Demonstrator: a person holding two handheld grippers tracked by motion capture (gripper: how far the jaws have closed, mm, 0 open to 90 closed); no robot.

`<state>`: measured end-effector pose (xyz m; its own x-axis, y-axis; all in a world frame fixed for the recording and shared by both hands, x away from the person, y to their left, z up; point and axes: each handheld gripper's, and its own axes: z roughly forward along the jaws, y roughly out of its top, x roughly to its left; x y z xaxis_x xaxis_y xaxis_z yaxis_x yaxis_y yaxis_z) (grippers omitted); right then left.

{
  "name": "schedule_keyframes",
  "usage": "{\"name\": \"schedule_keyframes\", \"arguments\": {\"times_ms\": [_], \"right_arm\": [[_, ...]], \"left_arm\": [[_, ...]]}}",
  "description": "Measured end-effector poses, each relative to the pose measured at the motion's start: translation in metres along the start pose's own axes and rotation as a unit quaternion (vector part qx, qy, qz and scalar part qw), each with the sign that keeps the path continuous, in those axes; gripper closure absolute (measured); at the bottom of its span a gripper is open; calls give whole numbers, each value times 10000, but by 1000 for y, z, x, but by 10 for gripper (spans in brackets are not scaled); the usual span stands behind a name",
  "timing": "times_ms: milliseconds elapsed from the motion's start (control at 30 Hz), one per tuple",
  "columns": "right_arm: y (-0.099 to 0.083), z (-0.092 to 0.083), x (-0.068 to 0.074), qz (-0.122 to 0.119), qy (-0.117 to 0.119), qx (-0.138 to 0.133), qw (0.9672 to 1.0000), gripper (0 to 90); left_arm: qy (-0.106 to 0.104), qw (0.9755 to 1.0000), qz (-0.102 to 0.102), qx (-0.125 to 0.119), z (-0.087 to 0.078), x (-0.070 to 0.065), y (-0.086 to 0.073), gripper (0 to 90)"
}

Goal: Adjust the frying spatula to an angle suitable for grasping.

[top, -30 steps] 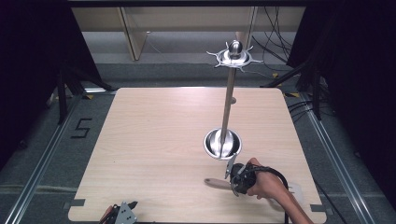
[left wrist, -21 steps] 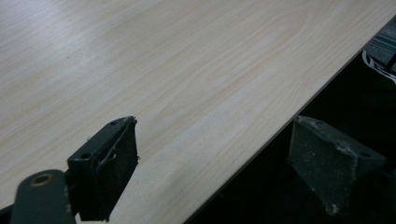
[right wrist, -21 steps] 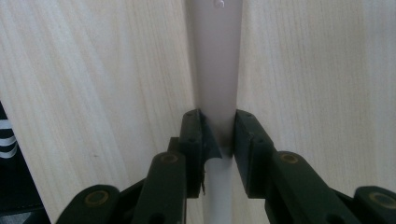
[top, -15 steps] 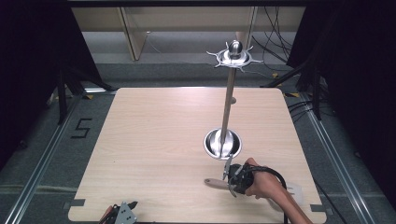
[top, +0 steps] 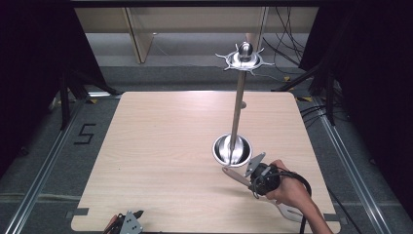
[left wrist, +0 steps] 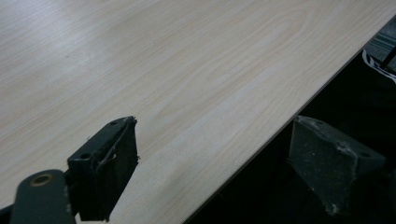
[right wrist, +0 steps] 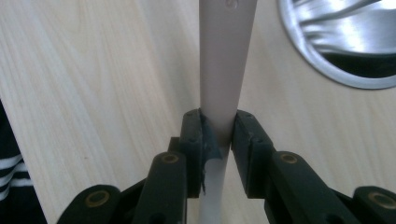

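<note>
The tabletop point(top: 160, 161) is the biggest thing here, pale wood, carrying all the rest. On it stands a metal rack point(top: 237, 109): a round shiny base, a tall pole, and a crown of hooks at the top, well above the right tongs point(top: 252, 171).

The right tongs are clamped on the handle of a pale utensil point(top: 237, 176); in the right gripper view the handle point(right wrist: 225, 60) runs straight up from between the pads, which press on it from both sides. Ahead of these tongs and a little to the side lies the rack's base point(right wrist: 343, 42), close but not touching. The utensil's broad end point(top: 287, 213) shows behind the hand, near the tabletop's front edge.

The left tongs point(left wrist: 212, 172) stand wide with nothing between them, low over the tabletop's near edge, well apart from the work.

The step in hand looks like lifting the utensil to hang it on a hook. To do it well, keep the grip firm and square so the smooth handle does not swivel. Raise it clear of the base first, then bring it up beside the pole, not against it, since a knock could tip the rack. The handle's tip carries a small hole point(right wrist: 229, 3); that end should lead toward a hook.
</note>
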<state>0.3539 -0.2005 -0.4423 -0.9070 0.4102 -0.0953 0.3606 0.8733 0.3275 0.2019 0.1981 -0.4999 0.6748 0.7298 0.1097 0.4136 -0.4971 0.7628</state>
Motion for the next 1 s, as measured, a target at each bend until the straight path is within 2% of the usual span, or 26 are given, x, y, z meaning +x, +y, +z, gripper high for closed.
{"name": "schedule_keyframes", "arguments": {"times_ms": [33,67,100,133,167,233,267,300,333,367,467,500,567,600,633,667,700,733,767,800,833,867,900,933,967,1000], "right_arm": [[-3,-4,-2,6,-14,-176,9998,752],[-3,-4,-2,6,-14,-176,9998,752],[-6,-9,-5,23,-63,-426,9991,752],[-8,-15,-6,142,-153,-482,9986,752],[-8,-15,-6,142,-153,-482,9986,752],[-11,-23,-9,202,-197,-678,9973,752],[-14,-32,-10,413,-231,-789,9958,752],[-16,-35,-12,437,-308,-942,9941,752],[-16,-35,-12,437,-308,-942,9941,752],[-19,-42,-14,553,-406,-1075,9918,752],[-22,-48,-17,422,-409,-1229,9907,753],[-24,-54,-17,605,-515,-1412,9868,752],[-25,-56,-18,602,-522,-1478,9858,753],[-26,-58,-19,484,-552,-1567,9849,752],[-28,-64,-22,504,-593,-1724,9820,753],[-28,-66,-22,528,-600,-1750,9813,753],[-29,-68,-22,603,-613,-1837,9792,753],[-29,-68,-22,603,-613,-1837,9792,753],[-31,-74,-23,727,-564,-1946,9766,753],[-32,-76,-24,750,-544,-1976,9759,753],[-32,-76,-24,750,-544,-1976,9759,753],[-32,-77,-25,819,-604,-2090,9726,753],[-33,-78,-27,825,-664,-2181,9702,753],[-34,-82,-29,856,-628,-2174,9703,753],[-34,-85,-29,970,-602,-2274,9671,753],[-34,-85,-29,970,-602,-2274,9671,753]], "left_arm": [[-4,10000,9,-3,0,0,0,148],[-2,10000,10,-5,0,0,0,148],[-58,10000,-8,29,-1,0,0,148],[-68,9998,180,53,-1,3,1,148],[-68,9998,180,53,-1,3,1,148],[-64,9996,259,64,-2,4,1,148],[-105,9999,40,77,-2,1,0,148],[-114,9999,-49,69,-1,0,0,148],[-114,9999,-49,69,-1,0,0,148],[-94,9999,119,66,-1,2,1,148],[-104,9999,3,74,-1,1,0,148],[-104,9999,11,73,-1,1,0,148],[-111,9999,-5,81,-1,0,0,148],[-109,9999,-4,79,-1,0,0,148],[-107,9999,-19,78,-1,0,0,148],[-122,9999,-58,87,-1,0,0,148],[-128,9999,-69,88,-1,0,0,148],[-128,9999,-69,88,-1,0,0,148],[-125,9999,-52,83,-1,0,0,148],[-95,9999,95,60,-1,2,0,148],[-95,9999,95,60,-1,2,0,148],[-153,9998,-101,103,-1,0,0,148],[-123,9999,-63,79,-1,0,0,148],[-115,9999,0,73,-1,1,0,148],[-119,9999,-29,77,-1,1,0,148],[-119,9999,-29,77,-1,1,0,148]]}}
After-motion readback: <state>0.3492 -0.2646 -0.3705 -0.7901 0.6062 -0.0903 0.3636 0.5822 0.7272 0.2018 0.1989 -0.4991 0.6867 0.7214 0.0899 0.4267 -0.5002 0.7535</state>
